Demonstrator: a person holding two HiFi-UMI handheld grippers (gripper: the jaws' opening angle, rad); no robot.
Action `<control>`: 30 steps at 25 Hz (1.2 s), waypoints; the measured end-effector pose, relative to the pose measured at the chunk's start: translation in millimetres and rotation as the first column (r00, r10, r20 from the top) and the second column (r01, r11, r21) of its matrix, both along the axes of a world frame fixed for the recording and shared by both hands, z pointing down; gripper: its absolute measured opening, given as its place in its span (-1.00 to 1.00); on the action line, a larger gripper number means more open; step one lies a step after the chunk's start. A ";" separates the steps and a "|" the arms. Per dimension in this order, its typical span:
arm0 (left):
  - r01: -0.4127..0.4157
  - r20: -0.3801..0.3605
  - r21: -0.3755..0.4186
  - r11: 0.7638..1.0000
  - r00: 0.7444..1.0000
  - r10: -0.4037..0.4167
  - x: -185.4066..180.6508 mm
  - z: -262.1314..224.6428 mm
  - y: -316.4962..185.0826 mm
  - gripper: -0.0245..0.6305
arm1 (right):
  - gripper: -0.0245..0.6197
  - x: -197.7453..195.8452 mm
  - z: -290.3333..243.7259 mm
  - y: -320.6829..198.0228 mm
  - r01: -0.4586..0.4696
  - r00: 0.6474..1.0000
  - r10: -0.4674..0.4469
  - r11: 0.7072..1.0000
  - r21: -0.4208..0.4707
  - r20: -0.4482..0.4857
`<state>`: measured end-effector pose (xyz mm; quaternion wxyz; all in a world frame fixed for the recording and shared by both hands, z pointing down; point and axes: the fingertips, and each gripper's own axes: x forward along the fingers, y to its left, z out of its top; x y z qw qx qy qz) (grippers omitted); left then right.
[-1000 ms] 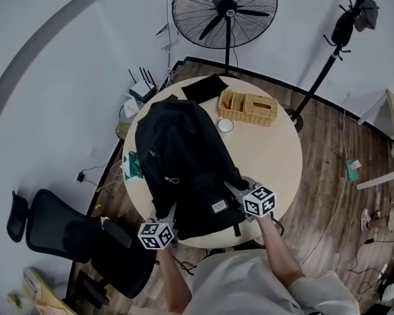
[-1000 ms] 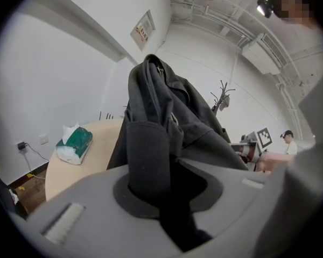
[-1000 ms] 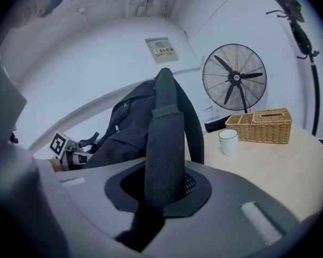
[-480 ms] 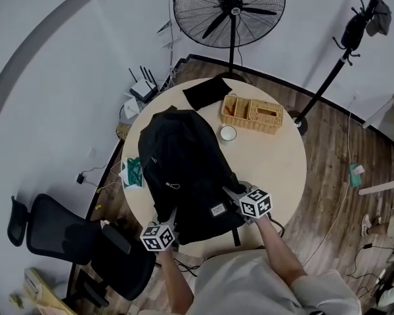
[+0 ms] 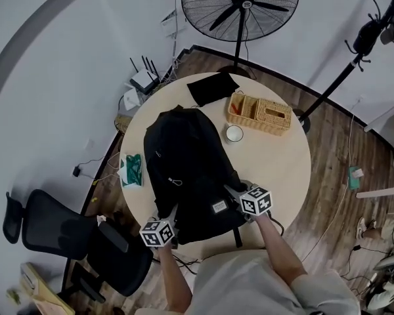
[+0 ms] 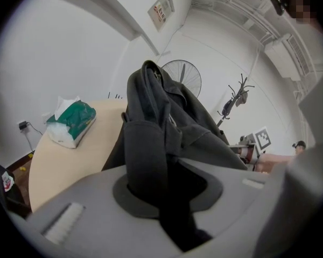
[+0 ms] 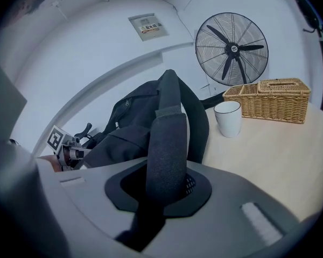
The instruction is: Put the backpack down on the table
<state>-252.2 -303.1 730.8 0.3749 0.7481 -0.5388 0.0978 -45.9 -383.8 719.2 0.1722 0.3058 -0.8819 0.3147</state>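
Grey left tool (image 5: 172, 214) and right tool (image 5: 234, 192), black-and-white marker cubes (image 5: 157, 232), pale grey shirt (image 5: 249, 282).

Right gripper (image 7: 161, 198) is clamping 1 padded shoulder strap (image 7: 167, 149) of the black backpack (image 7: 132, 122), which is lying on the pale table (image 7: 258, 160). 1 white cup (image 7: 228, 118) is standing just beside a wicker basket (image 7: 272, 98); a fan (image 7: 231, 48) is standing behind. The left gripper (image 7: 64, 144) is showing at far left.

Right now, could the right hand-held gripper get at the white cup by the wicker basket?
Probably not yet: the right hand-held gripper is shut on the black backpack's padded strap. Once freed, bare pale table leads to the white cup.
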 end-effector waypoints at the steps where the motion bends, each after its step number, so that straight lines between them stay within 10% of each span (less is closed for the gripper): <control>1: 0.000 -0.011 -0.006 1.000 1.000 0.000 -0.8 1.0 -1.6 -0.52 | -0.77 -0.6 1.3 -1.8 0.001 1.000 -0.001 1.000 -0.007 -0.001; 17: -0.008 -0.138 -0.162 0.987 0.990 -0.015 -9.3 27.0 -28.9 -0.44 | -0.75 2.9 31.8 -29.8 -0.033 0.999 0.041 0.976 -0.216 0.032; 30: -0.011 -0.285 -0.277 0.961 0.956 -0.071 -16.6 49.6 -42.0 -0.29 | -0.56 4.9 58.6 -45.3 -0.032 0.970 0.142 0.878 -0.478 0.196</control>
